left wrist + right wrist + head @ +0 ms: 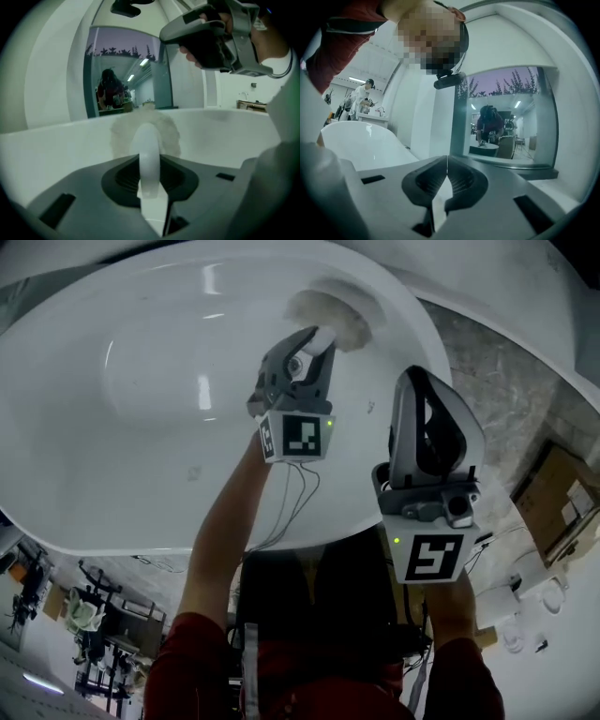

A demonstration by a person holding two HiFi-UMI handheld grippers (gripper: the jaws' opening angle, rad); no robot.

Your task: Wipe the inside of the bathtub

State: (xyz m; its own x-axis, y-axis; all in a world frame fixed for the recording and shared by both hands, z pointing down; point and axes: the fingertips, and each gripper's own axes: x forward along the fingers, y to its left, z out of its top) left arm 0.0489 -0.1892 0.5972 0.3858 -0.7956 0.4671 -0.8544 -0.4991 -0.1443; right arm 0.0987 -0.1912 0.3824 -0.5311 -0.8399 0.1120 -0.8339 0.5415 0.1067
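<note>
A white bathtub [141, 381] fills the head view. My left gripper [314, 341] reaches over its basin and is shut on the white handle [149, 159] of a round fluffy wiping pad [328, 315]. The pad presses against the tub's inner wall near the far rim. In the left gripper view the pad [164, 131] spreads out behind the handle, with the left gripper [149, 154] clamped round it. My right gripper [419, 379] is held above the tub's near right rim, shut with nothing in it. In the right gripper view its jaws [447, 161] meet, and the tub [361, 145] lies at left.
A cardboard box [553, 493] and small white items [511, 610] are on the stone floor to the right. Cables [291, 502] hang from the left gripper. Racks [94, 615] stand at lower left. A glass panel [501, 117] shows a person beyond.
</note>
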